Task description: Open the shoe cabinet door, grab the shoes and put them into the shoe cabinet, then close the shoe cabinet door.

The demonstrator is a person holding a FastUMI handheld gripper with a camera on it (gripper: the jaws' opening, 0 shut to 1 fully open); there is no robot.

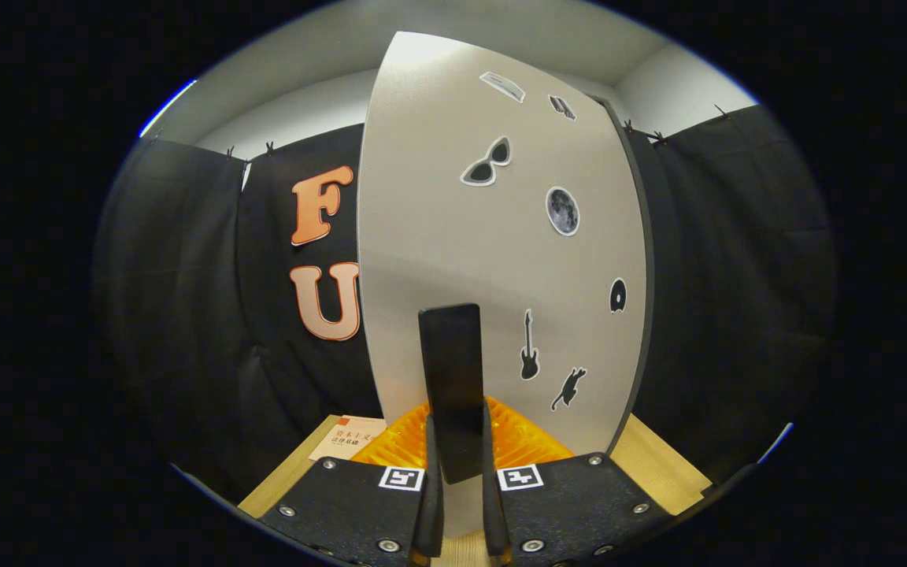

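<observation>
Grey board makes up the cabinet door [493,236], a flat stiff panel with a dull, smooth face dotted with small stickers [562,211]. It stands just ahead of the gripper [457,472], swung at an angle so its dark edge shows on the far side. A tall dark handle [451,378] sticks out from the door's lower part, and both fingers press on its sides, closed to a narrow gap with the handle gripped between them. Judging by its thinness, the door should be light and rigid, turning easily on its hinges; the handle is the only sensible hold, since the bare face looks too slick to pinch. Beside the fingers, on the wooden table [658,465], lie an orange ribbed thing [528,441] and a book [347,441]. No shoes can be made out
</observation>
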